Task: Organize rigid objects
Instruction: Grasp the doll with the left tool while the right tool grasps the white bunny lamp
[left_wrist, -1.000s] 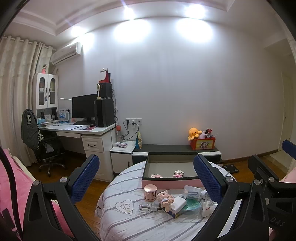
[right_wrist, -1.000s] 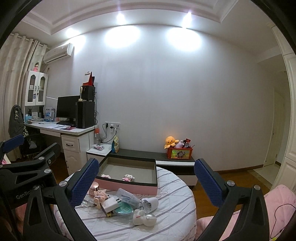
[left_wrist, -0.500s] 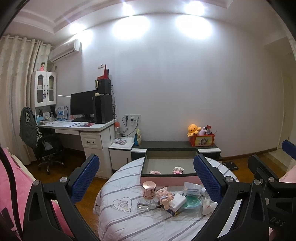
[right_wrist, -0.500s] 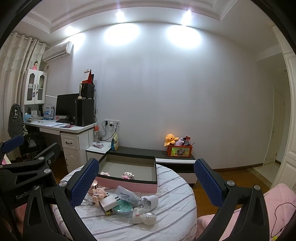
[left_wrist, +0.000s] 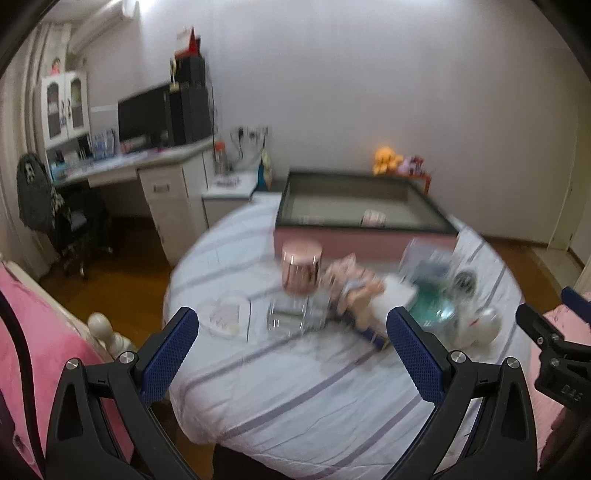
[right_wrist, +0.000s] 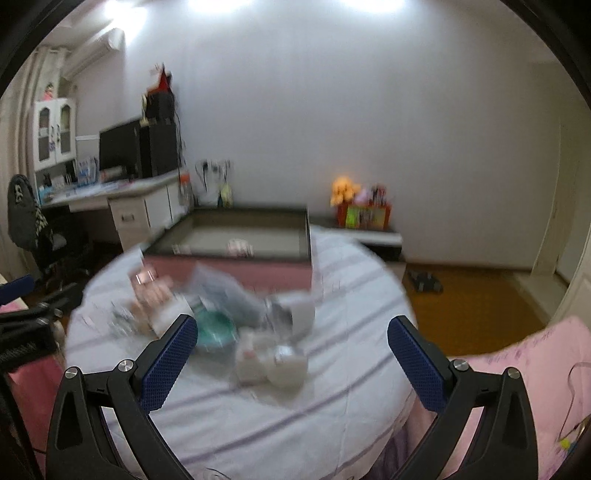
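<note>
Looking over a round striped table (left_wrist: 295, 398) in a bedroom, desk (left_wrist: 140, 166) far left; your left gripper (left_wrist: 291, 332) and right gripper (right_wrist: 288, 339) hover spread and empty, above blurred clutter (right_wrist: 221, 314) before the pink tray (left_wrist: 354, 236).

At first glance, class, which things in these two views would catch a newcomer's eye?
Probably the jumble of small objects on the round striped table, led by the shiny rose-gold jar near its middle. Behind the jumble sits a large pink tray with a dark rim, nearly bare inside. In front, the open left claw and right claw frame each view.
</note>
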